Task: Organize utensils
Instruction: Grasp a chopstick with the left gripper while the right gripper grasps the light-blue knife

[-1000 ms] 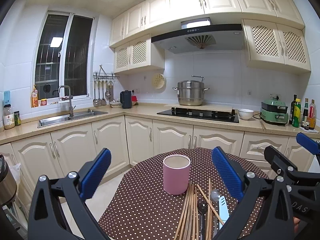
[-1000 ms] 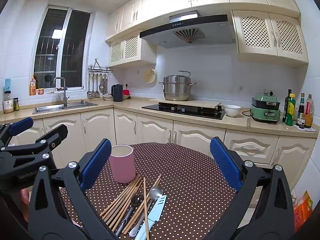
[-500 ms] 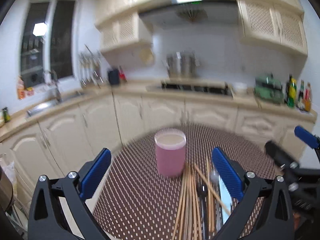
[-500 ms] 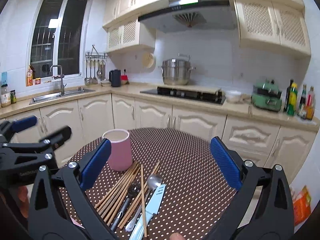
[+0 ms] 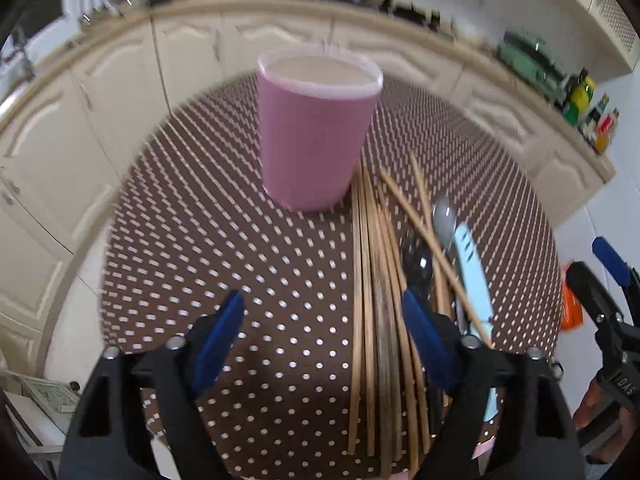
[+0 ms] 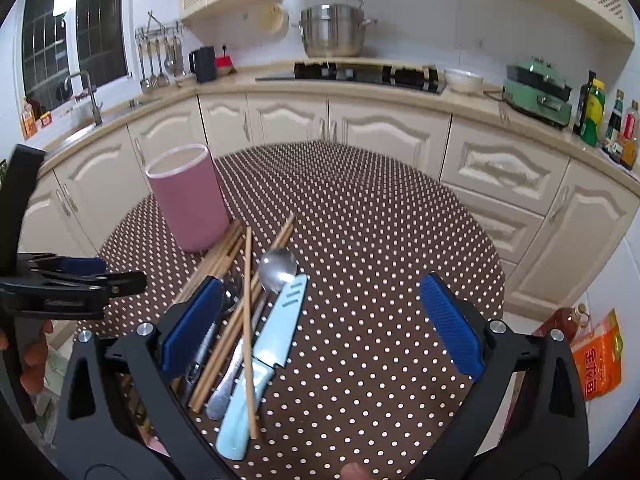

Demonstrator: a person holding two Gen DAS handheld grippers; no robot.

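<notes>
Wooden chopsticks (image 5: 376,320) lie in a loose bundle on the round brown polka-dot table (image 5: 240,240), long axis running from the near edge toward the pink cylindrical holder (image 5: 316,132), far tips just beside its base. One stick crosses the rest at a slant. The left gripper (image 5: 320,344) hangs over the bundle's left side, jaws closing, its blue pads clear of the sticks. The left view is smeared by blur. The right view is sharp: a steel spoon (image 6: 276,268), bowl pointing away, and a pale-blue sheathed knife (image 6: 268,344) lie alongside, and a dark utensil sits half hidden. The right gripper (image 6: 320,320) stands wide apart, holding nothing.
</notes>
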